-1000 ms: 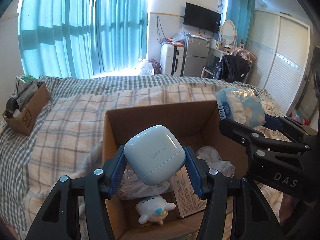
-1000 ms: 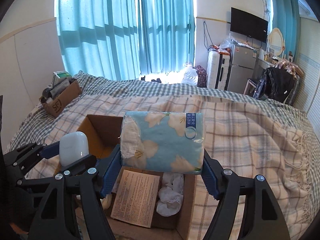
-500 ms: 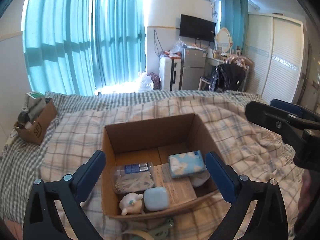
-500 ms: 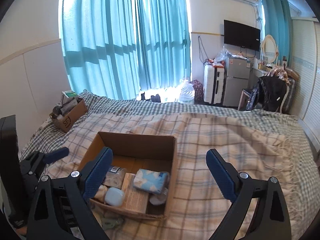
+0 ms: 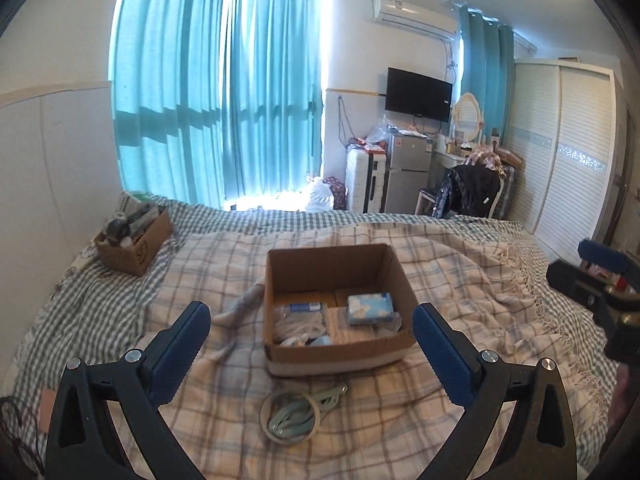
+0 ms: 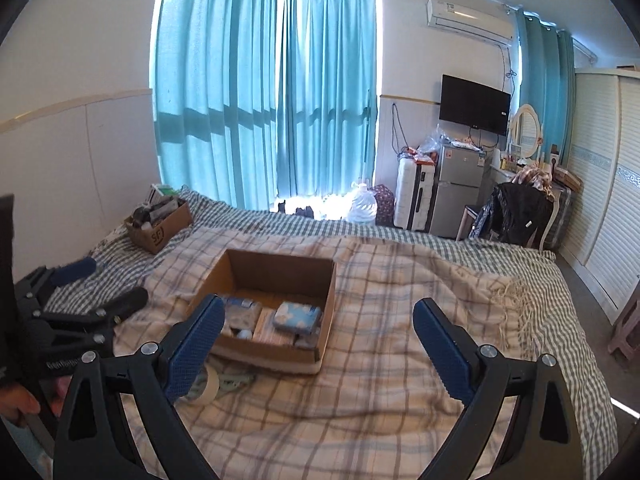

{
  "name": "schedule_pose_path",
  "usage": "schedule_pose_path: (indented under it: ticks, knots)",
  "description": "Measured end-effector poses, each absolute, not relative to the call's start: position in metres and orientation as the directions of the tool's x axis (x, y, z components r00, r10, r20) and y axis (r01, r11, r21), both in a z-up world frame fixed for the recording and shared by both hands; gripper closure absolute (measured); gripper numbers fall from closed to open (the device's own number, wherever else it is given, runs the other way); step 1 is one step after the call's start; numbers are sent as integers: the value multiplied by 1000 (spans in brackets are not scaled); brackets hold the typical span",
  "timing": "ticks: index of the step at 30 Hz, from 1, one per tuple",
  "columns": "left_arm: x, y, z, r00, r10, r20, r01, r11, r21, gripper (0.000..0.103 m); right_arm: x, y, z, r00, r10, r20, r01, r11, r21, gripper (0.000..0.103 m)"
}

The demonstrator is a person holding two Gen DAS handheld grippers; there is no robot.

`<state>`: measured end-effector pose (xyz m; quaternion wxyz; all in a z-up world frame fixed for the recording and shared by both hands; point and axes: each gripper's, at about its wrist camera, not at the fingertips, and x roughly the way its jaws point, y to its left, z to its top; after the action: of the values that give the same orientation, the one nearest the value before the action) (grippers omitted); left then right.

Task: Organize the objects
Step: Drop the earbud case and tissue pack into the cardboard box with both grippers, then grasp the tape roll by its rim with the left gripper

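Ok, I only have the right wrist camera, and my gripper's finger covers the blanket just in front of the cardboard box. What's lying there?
Observer: A tape roll lies flat on the blanket, with a pale green strap bunched inside its ring and trailing out toward the cardboard box.
Operator: Is the left gripper carrying anything?
Observer: No. The left gripper is wide open and empty, and in its own view the box sits framed between its two fingers.
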<state>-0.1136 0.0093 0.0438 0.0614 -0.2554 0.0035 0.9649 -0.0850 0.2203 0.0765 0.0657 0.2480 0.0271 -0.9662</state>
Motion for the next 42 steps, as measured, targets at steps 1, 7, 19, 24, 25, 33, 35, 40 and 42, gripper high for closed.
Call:
schedule_pose_path:
  ticks: [1,7,19,24,25,33,35,40,42]
  knots:
    - [-109,6,41,-862,113,-494,-114,-993,-30,0,-78,218,69,-862,-113,-494,140,-990,-19,7]
    - [-84,-17,4,-850,89,-519,-70,-996,-57,0,-47,213,20,-840,-132,-526,134,-990,35,7]
    - [-100,-32,-110,-768,23,-640,23,-998,-63,0,-78,186,-74,-787,-106,-607,137,-991,-4,7]
    - [-115,-14,-146,-731,32,-682,-8,-999,-38,0,-93,184,-103,-743,-108,-660,145,-989,-2,7]
    - [-121,-11,-153,-712,31,-702,-12,-999,-31,0,-95,184,-106,-739,-108,-666,147,-989,-3,7]
    - [-160,-2,-182,-648,55,-759,-30,-998,-47,0,-116,186,-130,-703,-116,-702,151,-988,11,7]
    - [-168,-6,-183,-644,86,-760,-26,-996,-90,0,-120,186,-135,-696,-109,-710,150,-989,5,7]
    - [-183,-15,-187,-604,190,-774,-13,-974,-228,17,-128,188,-142,-677,-92,-730,130,-992,5,7]
    - [-180,-14,-189,-594,173,-786,-14,-979,-205,21,-128,190,-142,-675,-92,-732,121,-993,13,7]
